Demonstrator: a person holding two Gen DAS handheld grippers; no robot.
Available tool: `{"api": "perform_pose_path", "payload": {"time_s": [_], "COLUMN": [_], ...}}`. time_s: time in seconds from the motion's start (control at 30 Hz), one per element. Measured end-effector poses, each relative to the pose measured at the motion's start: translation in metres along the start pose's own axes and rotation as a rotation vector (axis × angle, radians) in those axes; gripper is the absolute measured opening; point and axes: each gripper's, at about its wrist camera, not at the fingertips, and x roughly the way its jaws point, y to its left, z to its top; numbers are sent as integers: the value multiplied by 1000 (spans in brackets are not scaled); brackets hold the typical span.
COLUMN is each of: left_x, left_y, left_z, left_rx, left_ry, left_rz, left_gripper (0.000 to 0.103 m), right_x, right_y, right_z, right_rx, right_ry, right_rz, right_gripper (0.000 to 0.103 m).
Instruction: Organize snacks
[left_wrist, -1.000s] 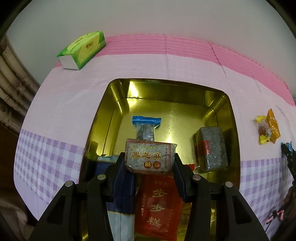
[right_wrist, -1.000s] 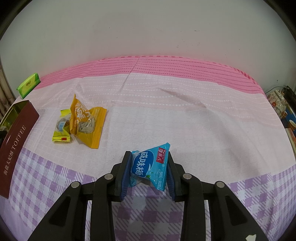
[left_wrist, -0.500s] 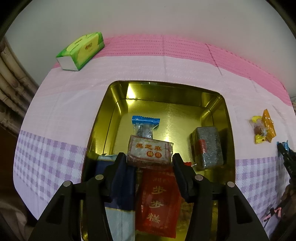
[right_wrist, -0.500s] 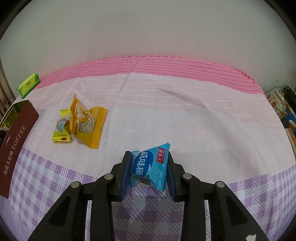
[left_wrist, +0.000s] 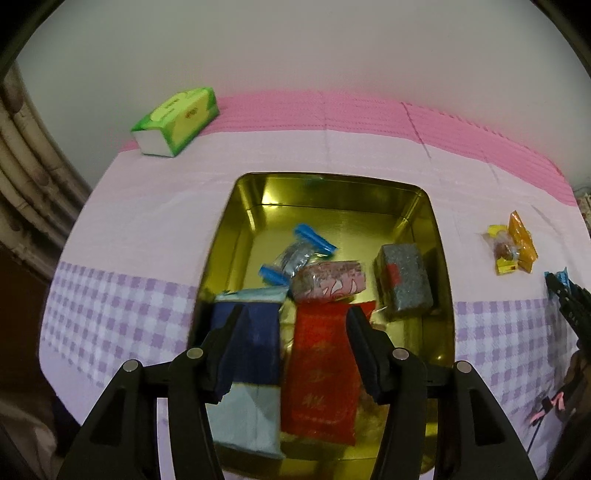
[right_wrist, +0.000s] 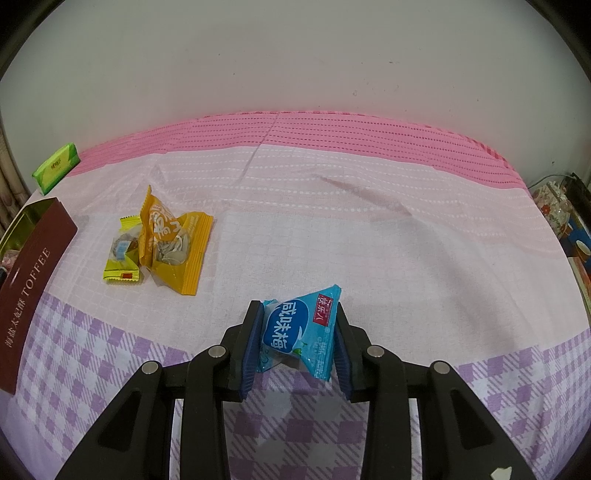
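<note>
Now your left tongs (left_wrist: 293, 325) are opening above the tin (left_wrist: 441, 258), empty; your right tongs (right_wrist: 295, 332) grip a blue packet (right_wrist: 299, 332).

- Gold tin (left_wrist: 439, 258), open, holds a pinkish bar (left_wrist: 328, 282), a blue-ended clear packet (left_wrist: 295, 254), a grey block (left_wrist: 404, 282), a red pouch (left_wrist: 321, 376) and a navy pack (left_wrist: 255, 343).
- Blue plum sachet (right_wrist: 299, 332) stands tilted, pinched above the cloth.
- Orange packet (right_wrist: 177, 243) and yellow packet (right_wrist: 123, 254) lie touching on the cloth.
</note>
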Motion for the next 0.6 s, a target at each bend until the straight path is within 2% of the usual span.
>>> {"api": "perform_pose_path", "payload": {"time_s": [0.3,0.6], "left_x": [-16,-17], "left_y": [15,16], "left_z": [-17,-33], "left_rx": [-23,-17], "left_ry": [-56,-62], "left_rz": [81,102], "left_gripper": [56,57], "right_x": [1,-1], "right_y": [-2,3], "right_z": [2,4], "right_rx": [-2,-17], "right_ry": [3,19], "right_rz": [-4,-44], "right_gripper": [32,31]}}
